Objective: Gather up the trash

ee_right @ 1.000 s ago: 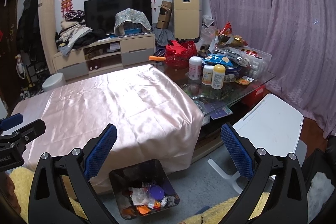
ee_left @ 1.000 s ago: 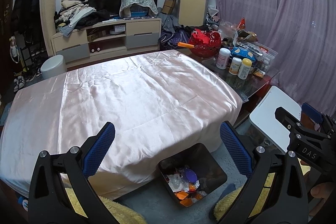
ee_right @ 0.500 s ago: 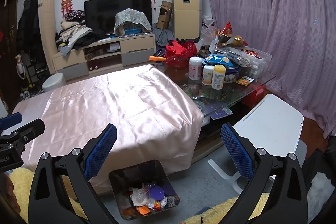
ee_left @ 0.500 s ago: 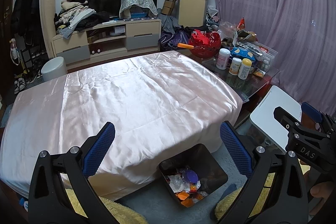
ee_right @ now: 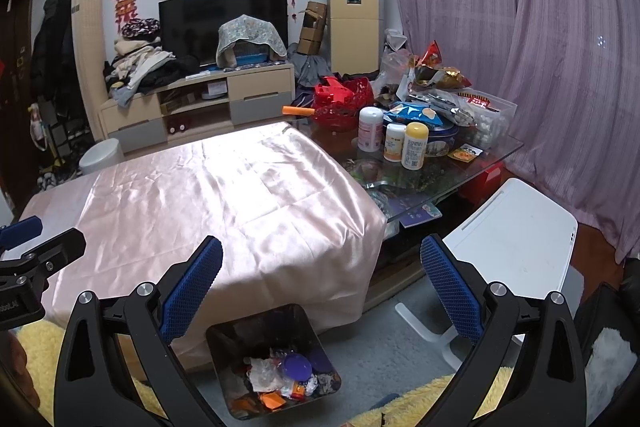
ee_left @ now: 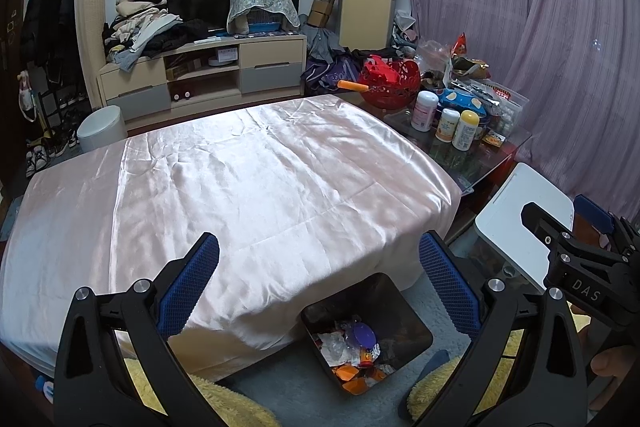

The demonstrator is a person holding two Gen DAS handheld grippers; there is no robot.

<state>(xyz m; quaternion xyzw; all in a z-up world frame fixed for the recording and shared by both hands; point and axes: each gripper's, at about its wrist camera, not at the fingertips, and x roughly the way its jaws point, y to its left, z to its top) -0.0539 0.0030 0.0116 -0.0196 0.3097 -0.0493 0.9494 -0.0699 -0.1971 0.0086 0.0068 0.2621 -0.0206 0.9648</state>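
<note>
A dark square bin [ee_left: 412,311] [ee_right: 240,339] stands on the grey floor at the near edge of the pink-covered table [ee_left: 240,179] [ee_right: 224,195]. Crumpled wrappers and a purple lid [ee_left: 362,334] [ee_right: 297,366] lie inside it. My left gripper [ee_left: 318,259] hangs open above the table's front edge and the bin, with nothing between its blue pads. My right gripper [ee_right: 320,259] is open too, empty, above the bin and the table corner. Each gripper shows at the edge of the other's view.
A glass side table [ee_right: 496,155] at the right holds bottles [ee_right: 414,145], a red basket [ee_right: 340,103] and snack bags. A white folding stool [ee_right: 516,239] stands beside it. A TV cabinet [ee_left: 200,75] and a white pail [ee_left: 102,127] are at the back. Yellow fleece [ee_left: 224,403] lies below.
Both views have shifted only slightly; the left wrist view tilted a little upward. Both grippers stay open and empty.
</note>
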